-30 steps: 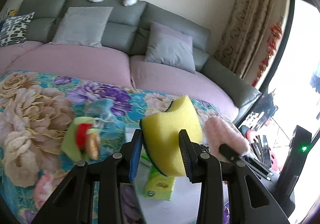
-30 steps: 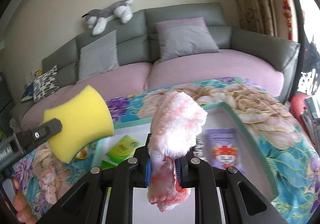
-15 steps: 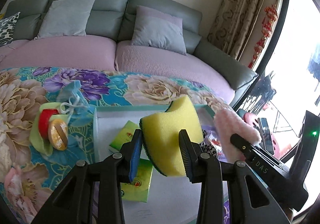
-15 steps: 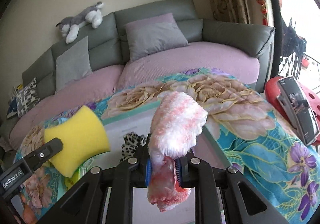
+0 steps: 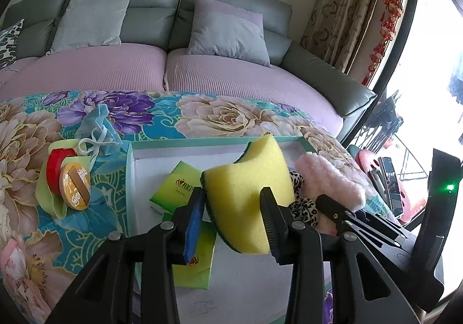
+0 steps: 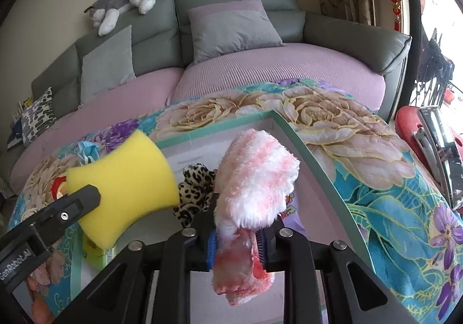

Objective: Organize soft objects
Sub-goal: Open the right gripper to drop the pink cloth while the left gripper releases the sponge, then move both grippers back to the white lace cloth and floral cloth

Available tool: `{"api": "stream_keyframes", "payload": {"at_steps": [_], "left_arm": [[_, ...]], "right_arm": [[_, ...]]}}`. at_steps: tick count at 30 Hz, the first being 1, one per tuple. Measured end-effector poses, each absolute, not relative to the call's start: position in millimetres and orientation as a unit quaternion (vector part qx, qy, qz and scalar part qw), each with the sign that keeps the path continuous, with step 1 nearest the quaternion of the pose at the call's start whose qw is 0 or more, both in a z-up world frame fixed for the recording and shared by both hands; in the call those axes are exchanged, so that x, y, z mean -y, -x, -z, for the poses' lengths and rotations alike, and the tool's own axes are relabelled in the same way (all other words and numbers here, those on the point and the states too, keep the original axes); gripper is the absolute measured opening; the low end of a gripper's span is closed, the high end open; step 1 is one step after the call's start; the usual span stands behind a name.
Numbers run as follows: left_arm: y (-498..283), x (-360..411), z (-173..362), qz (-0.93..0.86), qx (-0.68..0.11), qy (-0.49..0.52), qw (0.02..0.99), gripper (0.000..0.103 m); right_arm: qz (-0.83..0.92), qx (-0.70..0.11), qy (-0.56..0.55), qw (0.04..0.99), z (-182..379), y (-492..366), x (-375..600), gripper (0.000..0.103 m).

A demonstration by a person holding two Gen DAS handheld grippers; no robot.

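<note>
**A:** While both tools tip forward and down over the box, how does the left tool stand?

**B:** It points down at a slant toward the far sofa, with the yellow sponge between its jaws. The jaws are easing apart, yet the pads still touch the sponge's sides, and the sponge hangs above the white box with the teal rim, not resting on its floor.

**A:** And the right tool?

**B:** Tilted down much the same, just right of the left one. Its jaws are opening too, narrowly set, with the pink fluffy cloth between them; the pads still press the cloth's lower part, and its top bulges up and forward over the right half of the box.

**A:** What lies under them?

**B:** Green tissue packs on the box floor at the near left, and a leopard-print scrunchie between sponge and cloth. Left of the box, on the flowered cloth covering the tabletop, sit a red tape roll and a blue pouch.
</note>
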State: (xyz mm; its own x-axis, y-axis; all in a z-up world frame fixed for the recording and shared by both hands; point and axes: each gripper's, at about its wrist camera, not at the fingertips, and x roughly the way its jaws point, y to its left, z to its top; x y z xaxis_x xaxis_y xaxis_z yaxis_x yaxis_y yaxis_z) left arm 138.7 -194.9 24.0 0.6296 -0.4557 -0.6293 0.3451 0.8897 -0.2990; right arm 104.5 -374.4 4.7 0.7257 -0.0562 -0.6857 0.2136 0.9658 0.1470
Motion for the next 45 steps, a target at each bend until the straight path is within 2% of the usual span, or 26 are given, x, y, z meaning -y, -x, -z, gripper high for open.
{"api": "stream_keyframes", "payload": {"at_steps": [4,7,10,11,20,24,42,45], "left_arm": [[-139,195,-24,0.221,-0.373,0.073,0.898,0.053],[-139,196,-25,0.222,-0.37,0.071,0.899,0.055],[-137,192,-29,0.218,-0.363,0.068,0.903,0.065],[-136,191,-31,0.216,-0.36,0.068,0.905,0.065],[-137,157,-46,0.161,-0.349,0.083,0.919,0.067],[-141,137,-48,0.127,-0.352,0.092,0.923,0.077],[-144,45,-42,-0.04,-0.36,0.083,0.928,0.081],[-143,31,-44,-0.063,-0.359,0.084,0.927,0.088]], "right_arm": [[0.079,-0.369,-0.113,0.919,-2,-105,376,0.057],[0.079,-0.369,-0.114,0.919,-3,-105,376,0.059],[0.084,-0.374,-0.111,0.917,-2,-106,377,0.069],[0.086,-0.375,-0.112,0.916,-1,-106,377,0.071],[0.089,-0.373,-0.111,0.917,-4,-105,376,0.071],[0.092,-0.375,-0.108,0.916,-5,-105,375,0.071],[0.08,-0.346,-0.075,0.932,-34,-99,345,0.071],[0.066,-0.338,-0.064,0.937,-41,-99,332,0.071]]}}
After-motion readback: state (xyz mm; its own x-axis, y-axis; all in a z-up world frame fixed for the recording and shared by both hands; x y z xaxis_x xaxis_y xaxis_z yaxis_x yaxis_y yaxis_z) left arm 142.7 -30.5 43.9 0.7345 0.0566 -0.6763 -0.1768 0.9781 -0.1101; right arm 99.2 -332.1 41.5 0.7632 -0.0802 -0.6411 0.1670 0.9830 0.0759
